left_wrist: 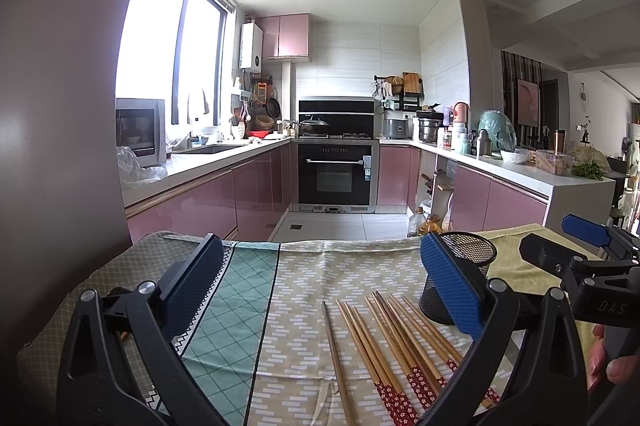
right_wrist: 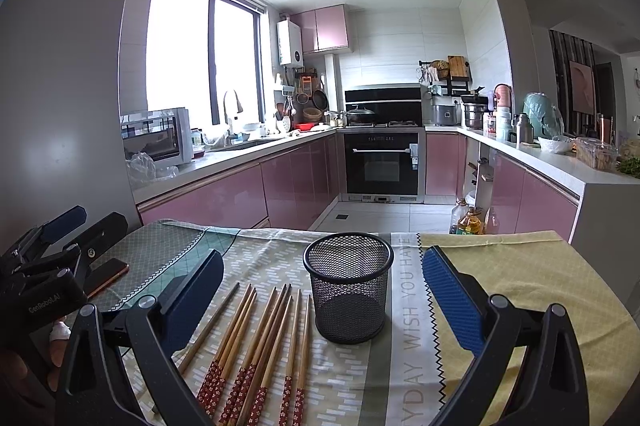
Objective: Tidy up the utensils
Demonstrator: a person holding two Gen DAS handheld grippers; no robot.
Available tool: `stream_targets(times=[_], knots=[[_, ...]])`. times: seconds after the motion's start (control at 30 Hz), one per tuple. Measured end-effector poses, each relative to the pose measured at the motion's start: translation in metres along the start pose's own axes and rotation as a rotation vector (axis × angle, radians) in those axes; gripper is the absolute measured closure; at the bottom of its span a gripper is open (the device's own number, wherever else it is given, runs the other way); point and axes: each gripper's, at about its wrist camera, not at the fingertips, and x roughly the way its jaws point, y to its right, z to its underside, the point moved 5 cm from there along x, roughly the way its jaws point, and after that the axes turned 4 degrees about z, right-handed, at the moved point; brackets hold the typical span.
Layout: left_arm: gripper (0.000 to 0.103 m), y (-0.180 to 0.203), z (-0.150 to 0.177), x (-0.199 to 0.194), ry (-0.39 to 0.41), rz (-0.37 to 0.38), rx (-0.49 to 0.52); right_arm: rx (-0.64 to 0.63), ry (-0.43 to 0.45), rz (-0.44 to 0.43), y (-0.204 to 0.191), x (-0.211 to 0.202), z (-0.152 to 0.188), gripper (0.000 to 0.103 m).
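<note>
Chopsticks [left_wrist: 394, 350] lie in a loose row on the patterned cloth [left_wrist: 248, 286], seen from the left wrist camera. They have wooden tips far from us and red flowery ends near us. One plain thin stick [left_wrist: 334, 350] lies a bit apart on their left. The left gripper [left_wrist: 322, 290] hangs above them, spread wide, with nothing in it. A black mesh cup [left_wrist: 468, 258] stands just past the row, on the right.

From the right wrist camera, the mesh cup [right_wrist: 347, 284] stands upright and looks empty. The chopsticks [right_wrist: 262, 342] lie just to its left. The right gripper [right_wrist: 322, 292] is also spread wide and holds nothing.

I think the job has not really begun. Next, one gripper must come down, pinch a chopstick and drop it into the cup.
</note>
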Motion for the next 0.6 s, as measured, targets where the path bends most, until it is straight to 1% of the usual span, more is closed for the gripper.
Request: stream_targets(times=[0.6], knots=[[0.006, -0.0011, -0.0005, -0.0019, -0.002, 0.002, 0.000, 0.003, -0.004, -0.001, -0.0007, 0.0027, 0.0023, 0.006]])
